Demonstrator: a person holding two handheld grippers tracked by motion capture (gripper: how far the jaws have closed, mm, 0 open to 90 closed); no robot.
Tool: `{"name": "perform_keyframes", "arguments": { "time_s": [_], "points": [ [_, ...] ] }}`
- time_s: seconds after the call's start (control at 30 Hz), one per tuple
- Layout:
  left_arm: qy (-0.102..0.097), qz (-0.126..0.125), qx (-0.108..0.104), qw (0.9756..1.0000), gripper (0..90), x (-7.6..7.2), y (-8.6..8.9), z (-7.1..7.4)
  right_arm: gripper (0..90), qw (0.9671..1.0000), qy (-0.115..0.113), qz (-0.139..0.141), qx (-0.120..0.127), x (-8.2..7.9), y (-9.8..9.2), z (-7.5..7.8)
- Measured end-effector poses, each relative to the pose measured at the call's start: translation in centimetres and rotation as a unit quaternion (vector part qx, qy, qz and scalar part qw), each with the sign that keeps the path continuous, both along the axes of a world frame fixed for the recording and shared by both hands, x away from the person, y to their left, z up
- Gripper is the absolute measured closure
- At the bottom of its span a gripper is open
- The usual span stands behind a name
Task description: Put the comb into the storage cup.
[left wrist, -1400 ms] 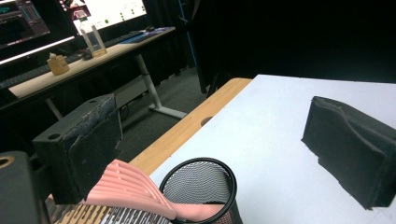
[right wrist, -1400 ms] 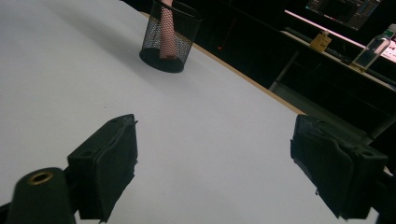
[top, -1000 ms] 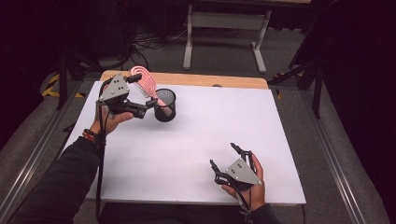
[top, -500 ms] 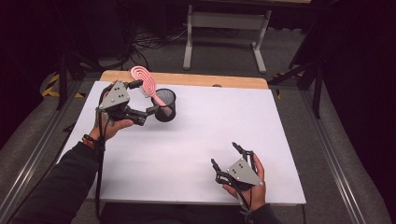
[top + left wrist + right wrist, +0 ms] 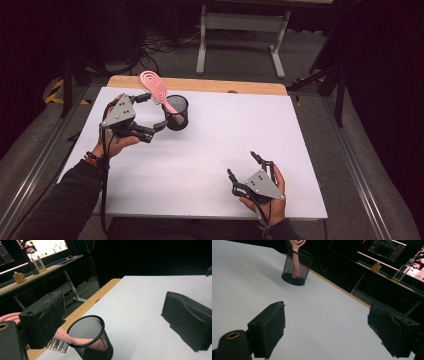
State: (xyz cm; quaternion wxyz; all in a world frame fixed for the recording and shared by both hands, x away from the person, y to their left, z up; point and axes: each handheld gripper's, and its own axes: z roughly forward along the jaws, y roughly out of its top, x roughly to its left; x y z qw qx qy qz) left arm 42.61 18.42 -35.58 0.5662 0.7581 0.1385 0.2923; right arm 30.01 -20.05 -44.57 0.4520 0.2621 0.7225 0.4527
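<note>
Starting at the left of the high view, the left gripper (image 5: 150,115) sat in the upper left part of the white table (image 5: 280,145), held in a hand whose dark sleeve ran in from the lower left corner. Its jaws stood released, spread wide with nothing between them, one tip near the head of the pink hairbrush (image 5: 154,86) and the other just beside the black mesh cup (image 5: 177,112). The hairbrush stood handle-down inside that cup, tilted so its oval head leaned up and to the left, over the wooden edge (image 5: 200,84) at the far side of the table. In the left gripper view the cup (image 5: 90,338) lay low and left of centre, the pink handle (image 5: 75,340) crossing its rim, with the bristles showing beside the near jaw pad at the left; the other jaw pad stood far off at the right, over bare table.

Further right in the high view, the right gripper (image 5: 245,167) rested near the lower right of the table, well apart from the cup. Its jaws were likewise released and empty. The right gripper view showed the two pads wide apart at the bottom corners, with the cup (image 5: 297,267) and the upright brush (image 5: 295,255) in the upper left of the frame.
</note>
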Motion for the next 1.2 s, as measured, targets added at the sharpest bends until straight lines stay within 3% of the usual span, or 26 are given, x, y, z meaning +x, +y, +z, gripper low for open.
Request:
{"name": "perform_keyframes", "arguments": {
  "time_s": [0.5,0.83,1.2],
  "points": [
    [-0.001,-0.015,0.015,0.9998,5.6,-1.2,-0.5,-1.4,14.7,1.0000,0.000,-0.007,0.003,0.1,-0.4,0.1],
    [-0.004,-0.012,0.012,0.9998,6.1,-1.8,-0.9,-2.5,14.6,1.0000,-0.001,-0.002,0.004,0.0,-0.5,0.2],
    [-0.004,-0.025,0.019,0.9995,6.2,-2.8,-1.2,-3.4,14.5,1.0000,-0.001,-0.002,0.005,0.0,-0.6,0.3]
  ]
}}
